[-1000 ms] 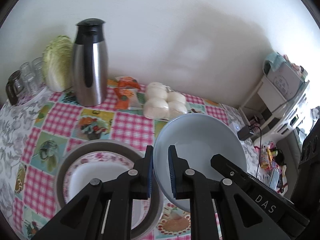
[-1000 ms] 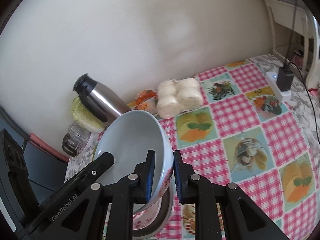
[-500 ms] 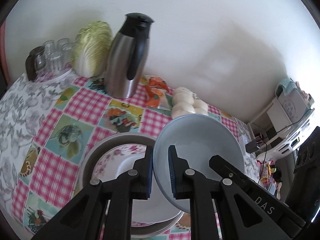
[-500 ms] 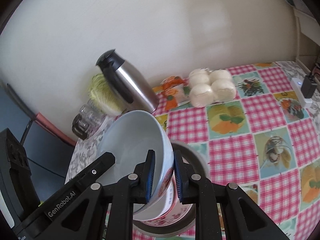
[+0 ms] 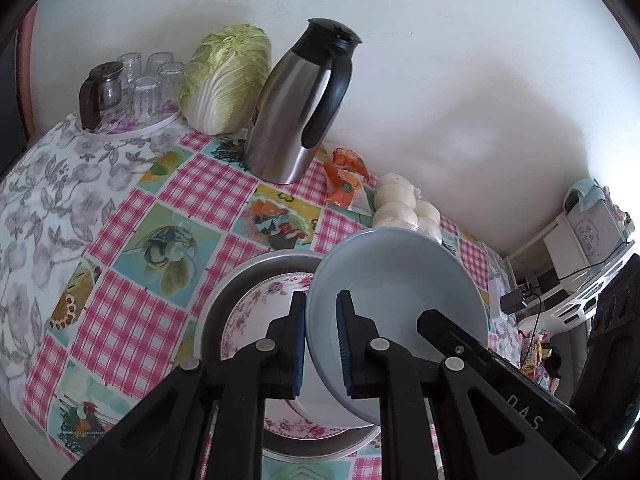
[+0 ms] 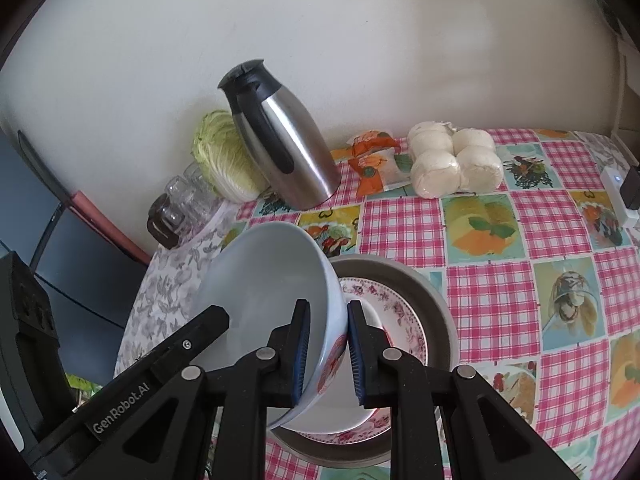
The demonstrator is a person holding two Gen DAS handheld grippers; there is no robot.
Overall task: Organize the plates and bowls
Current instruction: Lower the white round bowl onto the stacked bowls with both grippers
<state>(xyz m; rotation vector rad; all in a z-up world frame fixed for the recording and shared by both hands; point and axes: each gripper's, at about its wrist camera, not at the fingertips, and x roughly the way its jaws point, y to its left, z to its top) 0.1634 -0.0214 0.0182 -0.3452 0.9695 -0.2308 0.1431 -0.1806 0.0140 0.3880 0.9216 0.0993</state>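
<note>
The pale blue bowl (image 5: 396, 300) hangs in the air, tilted, directly over a floral plate (image 6: 400, 312) that lies inside a grey metal pan (image 6: 436, 300) near the front edge of the table (image 6: 560, 300). Both grippers carry it: the left gripper (image 5: 321, 344) has its fingers narrowed onto the rim on one side, and the right gripper (image 6: 328, 352) pinches the opposite rim, one pad inside the bowl and one against its red-patterned outer wall. The step in hand looks like setting the bowl down onto the plate, so the two hands should come down together at the same rate, levelling the bowl as they go so that its foot meets the plate flat and centred, not on the plate's sloped rim. Neither grip should loosen until the foot rests fully, since a thin glazed rim can slip from narrow pads. Letting go of both sides at once, then drawing each gripper outward and up, would keep the pads from dragging the bowl sideways. Toward the table's back edge, against the wall, stand a steel thermos jug (image 5: 298, 120), a napa cabbage (image 5: 228, 80) and a tray of glasses (image 5: 132, 84), with an orange snack packet (image 6: 372, 156) and a bag of white buns (image 6: 456, 160) alongside, all well apart from the pan.
</note>
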